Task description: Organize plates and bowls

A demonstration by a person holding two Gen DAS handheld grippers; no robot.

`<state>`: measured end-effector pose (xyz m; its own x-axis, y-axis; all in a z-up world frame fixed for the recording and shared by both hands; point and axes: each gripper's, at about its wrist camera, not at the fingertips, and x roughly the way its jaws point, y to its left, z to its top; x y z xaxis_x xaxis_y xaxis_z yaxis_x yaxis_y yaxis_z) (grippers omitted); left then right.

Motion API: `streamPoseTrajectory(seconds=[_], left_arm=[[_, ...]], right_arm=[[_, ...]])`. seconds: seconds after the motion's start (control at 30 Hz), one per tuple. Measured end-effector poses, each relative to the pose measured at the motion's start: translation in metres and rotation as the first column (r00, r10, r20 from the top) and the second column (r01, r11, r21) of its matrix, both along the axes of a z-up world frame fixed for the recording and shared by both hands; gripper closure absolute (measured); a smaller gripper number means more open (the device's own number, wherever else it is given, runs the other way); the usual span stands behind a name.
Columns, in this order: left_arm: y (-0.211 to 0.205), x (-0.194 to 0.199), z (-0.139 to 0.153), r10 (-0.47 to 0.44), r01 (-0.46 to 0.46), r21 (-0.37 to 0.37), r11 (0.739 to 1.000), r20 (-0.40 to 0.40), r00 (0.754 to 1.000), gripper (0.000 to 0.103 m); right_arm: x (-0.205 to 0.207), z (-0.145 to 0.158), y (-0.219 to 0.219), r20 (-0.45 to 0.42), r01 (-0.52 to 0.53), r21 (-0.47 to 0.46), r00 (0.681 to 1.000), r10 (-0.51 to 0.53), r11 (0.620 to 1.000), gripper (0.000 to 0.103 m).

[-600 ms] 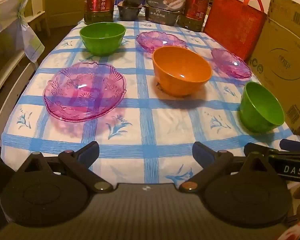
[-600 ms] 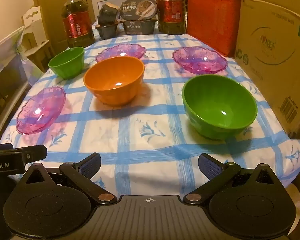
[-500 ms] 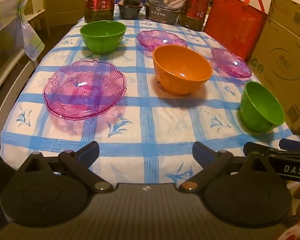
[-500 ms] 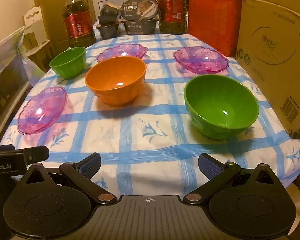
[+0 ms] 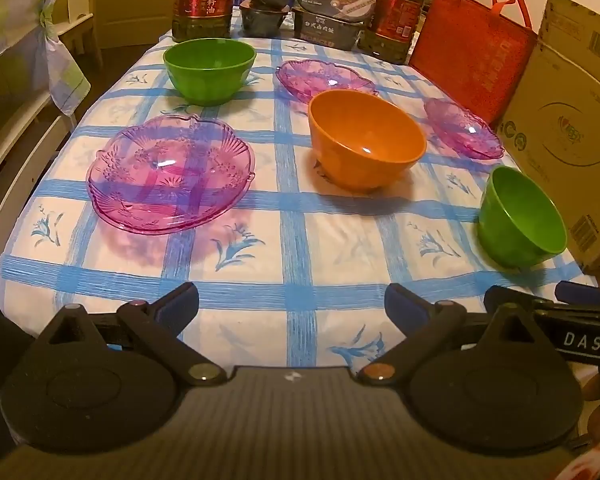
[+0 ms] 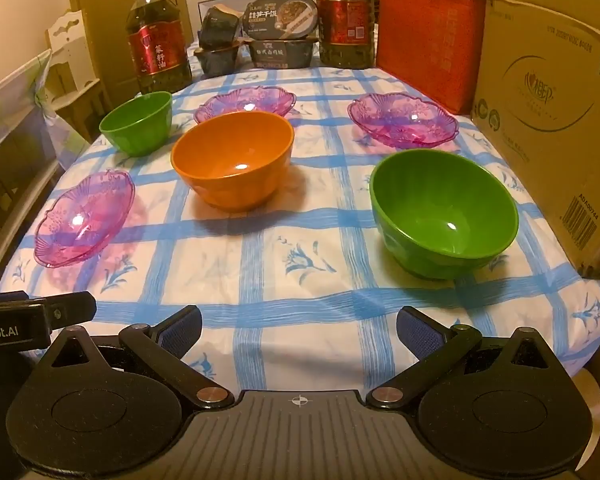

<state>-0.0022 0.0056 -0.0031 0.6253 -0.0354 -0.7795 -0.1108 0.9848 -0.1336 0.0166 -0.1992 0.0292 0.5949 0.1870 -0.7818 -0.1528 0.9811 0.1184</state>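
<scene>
On the table, the near pink plate lies ahead-left of the left gripper, fingers wide. The near green bowl sits ahead-right of the right gripper, also wide, touching nothing.

What I can read from my claws

My right gripper says "DAS"; my left gripper "Robot.AI". The oil bottle reads "菜籽油", the carton "S" and "ADA00744".

left wrist: near edge, facing across table | right wrist: same, rightward
</scene>
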Motion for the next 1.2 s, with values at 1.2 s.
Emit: streamPoseTrajectory(seconds=[1.2], left_arm=[[-0.0034, -0.0003, 0.0010, -0.013, 0.013, -0.001, 1.000, 0.006, 1.000, 0.004]], right_arm=[[0.0018, 0.0040, 0.0001, 0.004, 0.009, 0.008, 1.000, -0.009, 1.000, 0.000]])
